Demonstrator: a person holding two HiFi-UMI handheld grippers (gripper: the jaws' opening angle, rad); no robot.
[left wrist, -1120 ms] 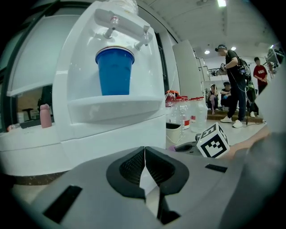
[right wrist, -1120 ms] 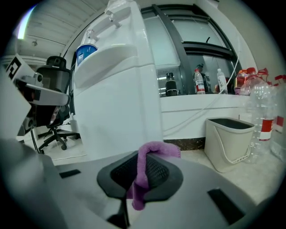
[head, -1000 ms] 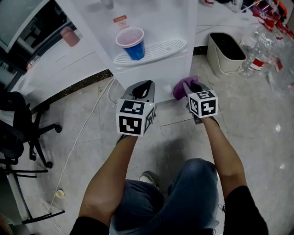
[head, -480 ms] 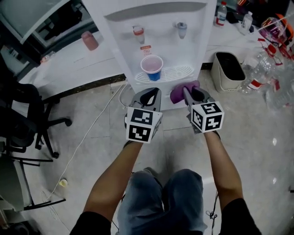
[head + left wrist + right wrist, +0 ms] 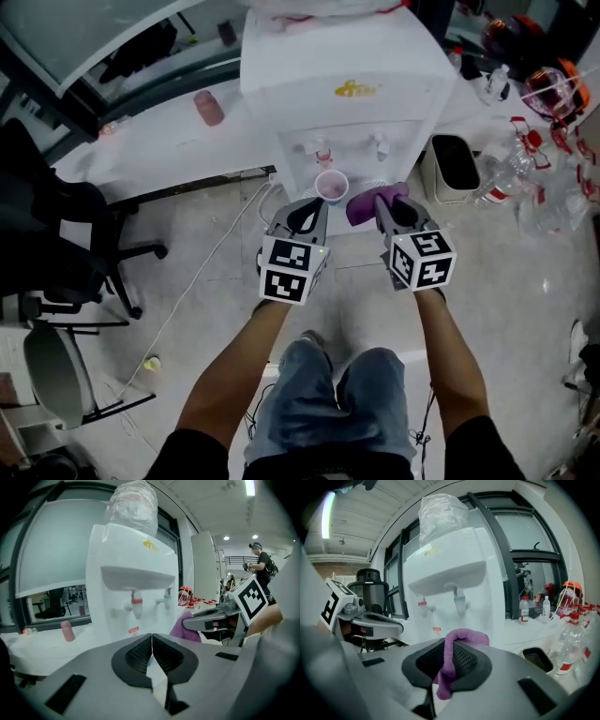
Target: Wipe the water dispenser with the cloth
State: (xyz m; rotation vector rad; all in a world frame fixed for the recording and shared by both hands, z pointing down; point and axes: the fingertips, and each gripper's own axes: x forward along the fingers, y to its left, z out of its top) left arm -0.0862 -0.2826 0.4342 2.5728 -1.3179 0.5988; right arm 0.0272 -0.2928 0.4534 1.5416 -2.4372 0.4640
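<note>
my right gripper (image 5: 387,200) clamped on purple cloth (image 5: 451,663), left gripper (image 5: 302,214) closed empty, both facing water dispenser (image 5: 349,94)

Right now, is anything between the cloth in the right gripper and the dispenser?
Nothing visible. The cloth, clamped in the right gripper, faces the dispenser front across open air. A cup sits below the taps, left of the cloth's line.

Water dispenser (image 5: 347,84) ahead, centre, cup (image 5: 331,185) on its tray under the taps. Left gripper (image 5: 302,208) and right gripper (image 5: 386,201) side by side just before it; cloth (image 5: 367,202) between the right jaws. Bin (image 5: 455,171) right of the dispenser, bottles (image 5: 527,192) further right. Chair (image 5: 56,244) far left.
</note>
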